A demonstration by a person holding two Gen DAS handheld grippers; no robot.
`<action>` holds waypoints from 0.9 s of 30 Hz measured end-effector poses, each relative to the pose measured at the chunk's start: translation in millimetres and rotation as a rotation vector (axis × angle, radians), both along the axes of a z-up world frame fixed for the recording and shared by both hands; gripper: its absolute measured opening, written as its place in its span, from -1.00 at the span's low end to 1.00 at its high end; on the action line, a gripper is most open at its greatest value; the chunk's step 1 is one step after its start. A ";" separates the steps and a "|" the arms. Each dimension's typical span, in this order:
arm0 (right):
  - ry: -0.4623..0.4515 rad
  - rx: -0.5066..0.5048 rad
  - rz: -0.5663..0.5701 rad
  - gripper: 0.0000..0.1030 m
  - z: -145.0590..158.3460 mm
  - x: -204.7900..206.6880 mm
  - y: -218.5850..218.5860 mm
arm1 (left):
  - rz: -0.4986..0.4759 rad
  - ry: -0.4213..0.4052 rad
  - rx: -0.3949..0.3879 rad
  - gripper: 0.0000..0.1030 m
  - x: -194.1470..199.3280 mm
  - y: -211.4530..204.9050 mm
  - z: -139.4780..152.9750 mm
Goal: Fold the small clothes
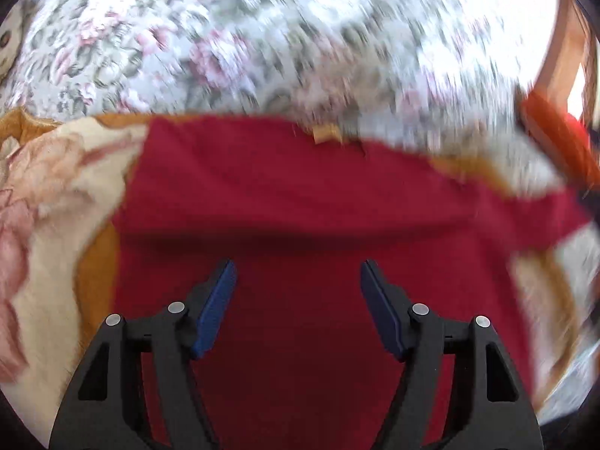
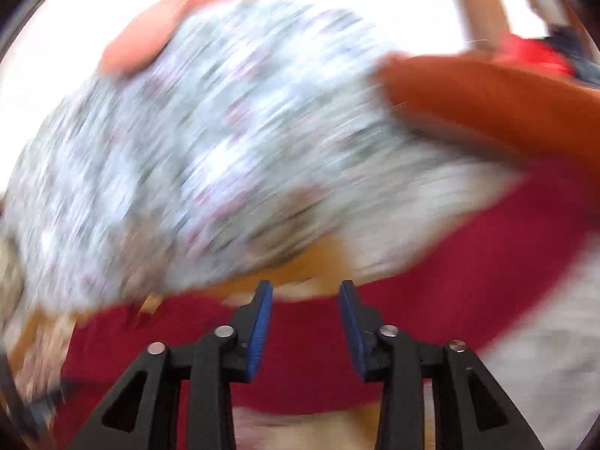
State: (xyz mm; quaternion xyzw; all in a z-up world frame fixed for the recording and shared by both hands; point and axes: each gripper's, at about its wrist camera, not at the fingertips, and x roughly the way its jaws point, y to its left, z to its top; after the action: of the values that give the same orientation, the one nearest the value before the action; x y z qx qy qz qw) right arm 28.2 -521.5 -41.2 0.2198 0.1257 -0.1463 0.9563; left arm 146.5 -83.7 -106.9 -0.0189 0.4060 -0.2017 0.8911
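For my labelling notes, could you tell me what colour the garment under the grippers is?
The garment is plain dark red, clearest in the left wrist view.

Left gripper (image 1: 298, 273) w/ fingers (image 1: 217, 307) spread wide, empty, over red garment (image 1: 300, 195) lying flat. Cream/orange floral blanket (image 1: 48, 206) under it, showing at 9 o'clock. Grey-pink floral bedspread (image 1: 243, 37) at 12, blurred. Orange cloth (image 1: 555, 138) at 2 o'clock.
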 end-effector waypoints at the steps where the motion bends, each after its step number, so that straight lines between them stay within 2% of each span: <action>1: -0.026 0.016 -0.069 -0.17 -0.3 -20.9 -15.8 | -0.001 -0.008 0.016 0.33 -2.8 -1.4 -2.3; 2: -0.059 0.034 -0.156 -0.11 -3.5 -45.7 -35.8 | 0.009 -0.023 0.015 0.33 -3.8 -2.8 0.0; 4: -0.099 0.084 -0.281 0.03 -13.7 -79.7 -67.1 | 0.012 -0.001 0.023 0.33 -0.3 -4.0 -5.5; 6: -0.090 0.140 -0.342 0.01 -24.1 -94.3 -91.8 | 0.008 -0.002 0.014 0.36 -2.3 -1.6 -6.4; 7: -0.085 0.165 -0.339 -0.07 -29.5 -95.8 -102.7 | 0.008 -0.002 0.010 0.36 -0.3 0.0 -6.9; 9: -0.083 0.159 -0.337 0.07 -25.6 -94.0 -103.6 | 0.009 -0.004 0.008 0.36 -1.5 0.1 -7.9; 12: -0.011 0.119 -0.368 0.10 -20.7 -77.7 -108.9 | 0.009 -0.003 0.009 0.36 -1.4 -0.3 -8.3; 15: -0.058 0.179 -0.382 0.11 -17.2 -72.3 -125.7 | 0.009 -0.002 0.004 0.36 -1.2 0.2 -8.1; 19: -0.103 0.214 -0.321 0.11 -18.5 -66.8 -137.5 | 0.007 0.000 -0.016 0.37 -0.3 1.9 -9.3; 20: -0.107 0.217 -0.309 0.06 -18.5 -66.8 -137.7 | 0.007 0.001 -0.021 0.37 -0.1 2.4 -9.5; 24: -0.126 0.269 -0.275 -0.64 -23.9 -70.5 -138.7 | 0.006 0.001 -0.033 0.37 0.7 3.4 -9.3; 27: -0.148 0.269 -0.275 -0.87 -25.0 -74.6 -135.7 | 0.007 0.001 -0.040 0.37 0.5 3.8 -9.2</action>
State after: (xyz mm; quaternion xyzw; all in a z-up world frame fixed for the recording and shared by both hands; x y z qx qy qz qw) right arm -46.4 -657.2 -66.2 0.3706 0.0422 -0.2409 0.8960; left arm 147.1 -79.9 -116.1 -0.0380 0.4025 -0.2067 0.8910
